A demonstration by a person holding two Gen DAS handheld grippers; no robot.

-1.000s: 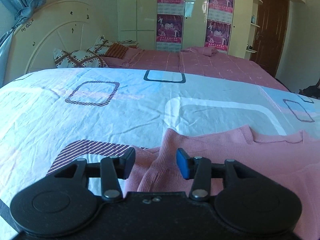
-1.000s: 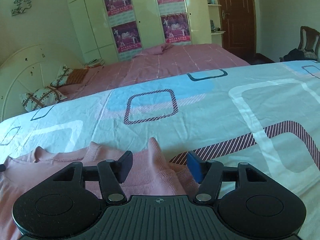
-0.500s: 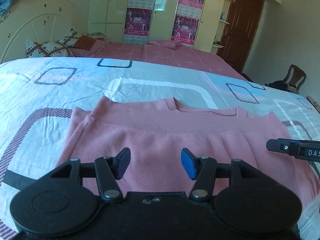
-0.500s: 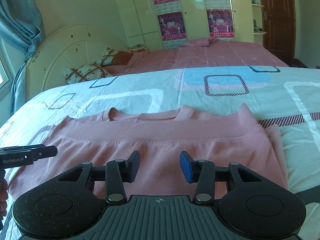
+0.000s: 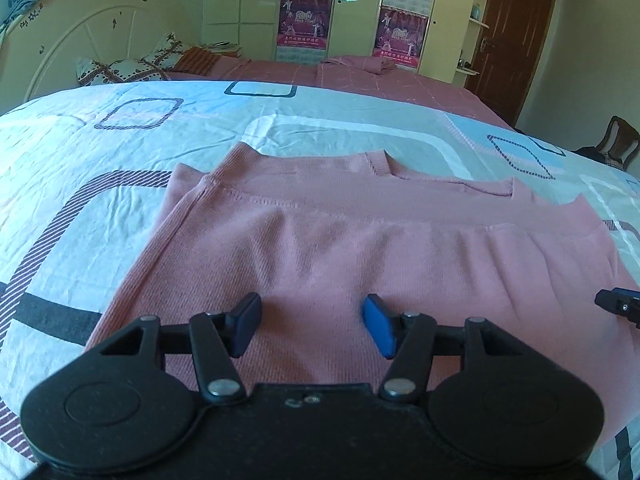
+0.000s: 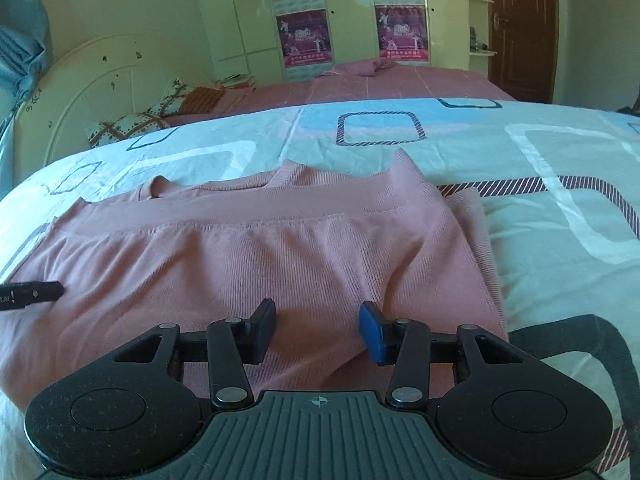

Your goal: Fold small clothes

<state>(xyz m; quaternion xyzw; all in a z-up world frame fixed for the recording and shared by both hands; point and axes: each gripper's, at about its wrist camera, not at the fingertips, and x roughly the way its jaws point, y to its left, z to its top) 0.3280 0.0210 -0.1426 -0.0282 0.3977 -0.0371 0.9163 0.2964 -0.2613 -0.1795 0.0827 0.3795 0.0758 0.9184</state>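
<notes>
1. Pink sweater (image 5: 360, 248) lies flat on the bed (image 5: 80, 208), on the patterned sheet, folded once so its hem band sits just short of the neckline.
2. A second ago each claw was out at a side edge, over bunched knit at the sleeve area; now both have pulled back toward the near edge and look across the whole garment.
3. Left claw (image 5: 312, 326) hovers over the near left part of the sweater, fingers apart, nothing between them.
4. Right claw (image 6: 318, 330) hovers over the near right part, fingers likewise apart and empty; a ridge of cloth rises just ahead of it.
5. The sleeves now look tucked in, with a strip of knit showing beyond the right edge.
6. That suggests the side folds are done, and the next fold likely needs fresh grips on the near edge.
</notes>
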